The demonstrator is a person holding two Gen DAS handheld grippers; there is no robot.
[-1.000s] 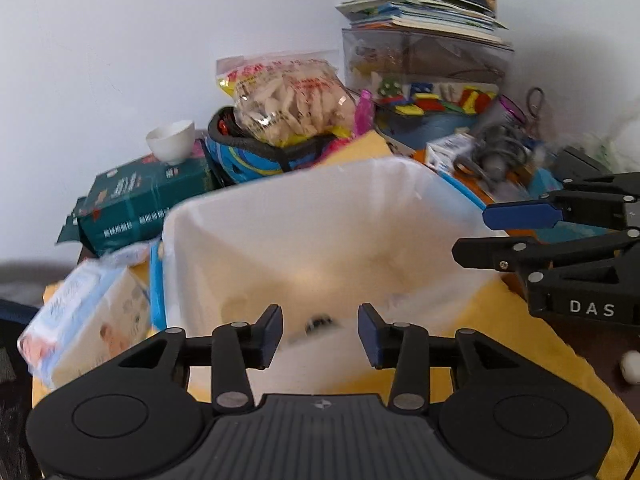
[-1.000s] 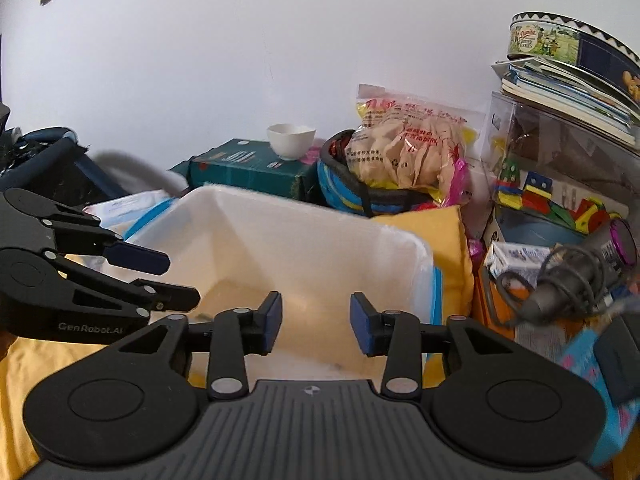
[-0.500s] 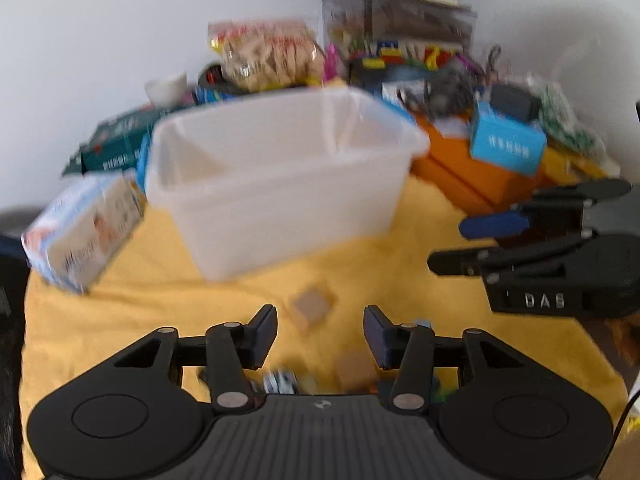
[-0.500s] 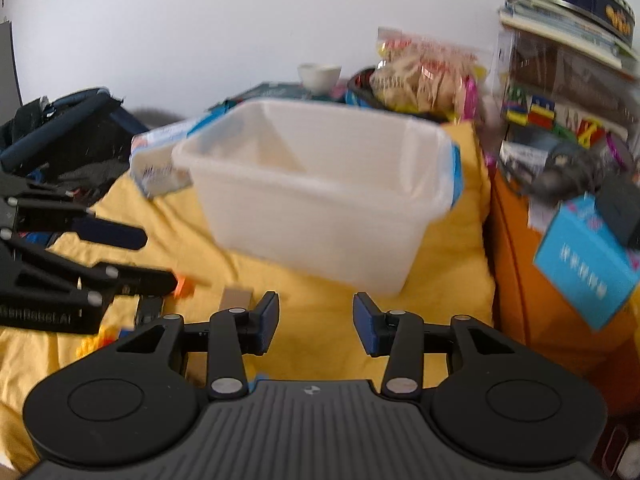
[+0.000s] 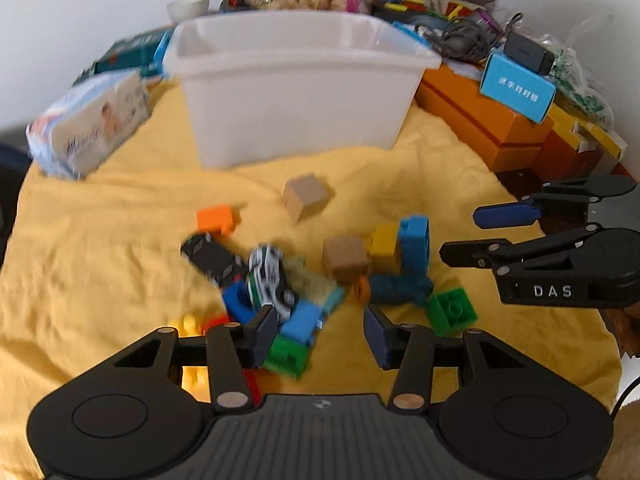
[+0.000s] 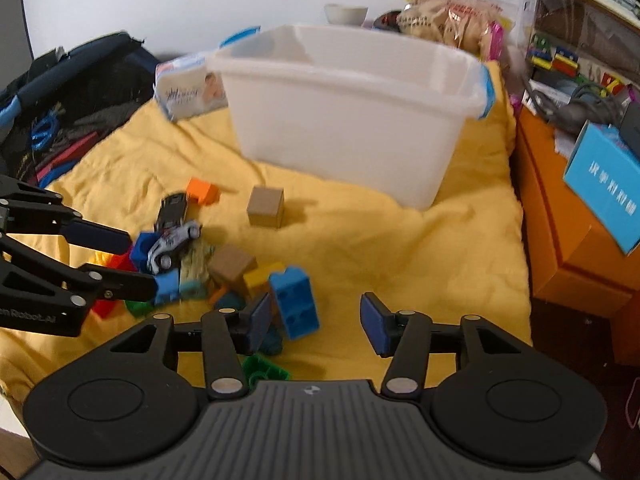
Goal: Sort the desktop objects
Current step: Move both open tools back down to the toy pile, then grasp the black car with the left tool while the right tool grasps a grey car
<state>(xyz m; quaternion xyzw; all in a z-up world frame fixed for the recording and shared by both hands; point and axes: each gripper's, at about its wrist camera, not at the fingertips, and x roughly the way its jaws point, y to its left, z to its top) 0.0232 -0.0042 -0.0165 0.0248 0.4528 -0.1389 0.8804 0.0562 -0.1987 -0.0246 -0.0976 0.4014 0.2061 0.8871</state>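
Observation:
A white plastic bin (image 5: 296, 92) stands at the back of the yellow cloth (image 5: 100, 264); it also shows in the right wrist view (image 6: 348, 120). In front of it lies a heap of toys: a black toy car (image 5: 212, 258), a white toy car (image 5: 270, 276), a tan cube (image 5: 306, 200), an orange brick (image 5: 216, 218), a blue brick (image 6: 294, 300), a green brick (image 5: 452, 310). My left gripper (image 5: 320, 338) is open and empty above the heap's near edge. My right gripper (image 6: 316, 322) is open and empty beside the blue brick.
A tissue pack (image 5: 88, 124) lies left of the bin. Orange boxes (image 5: 488, 120) with a light-blue box (image 5: 518, 88) stand at the right. Snack bags, a bowl (image 6: 346, 12) and stacked clutter sit behind the bin. A dark bag (image 6: 60, 92) lies at the left.
Both grippers have pulled back from over the bin and tilted down toward the toy heap on the cloth. Both stay open and empty.

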